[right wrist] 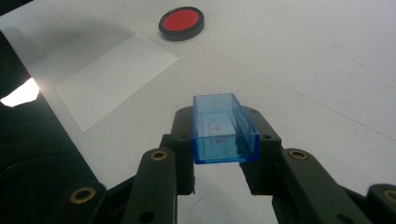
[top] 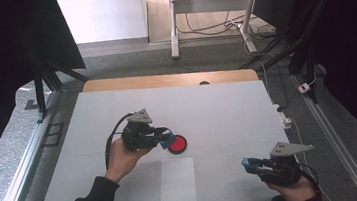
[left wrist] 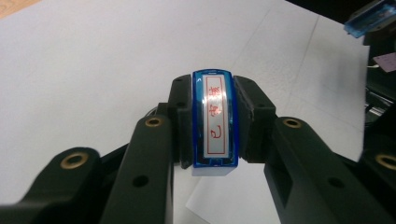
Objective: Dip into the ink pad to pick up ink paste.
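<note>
The left tongs grip a blue stamp by its long sides, while the right tongs grip its clear blue cap, both likely light, rigid, slippery plastic, with a red ink pad just beyond the left jaws.

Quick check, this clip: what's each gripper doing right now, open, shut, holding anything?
Left gripper: shut on the blue stamp.
Right gripper: shut on the clear blue cap.
</note>
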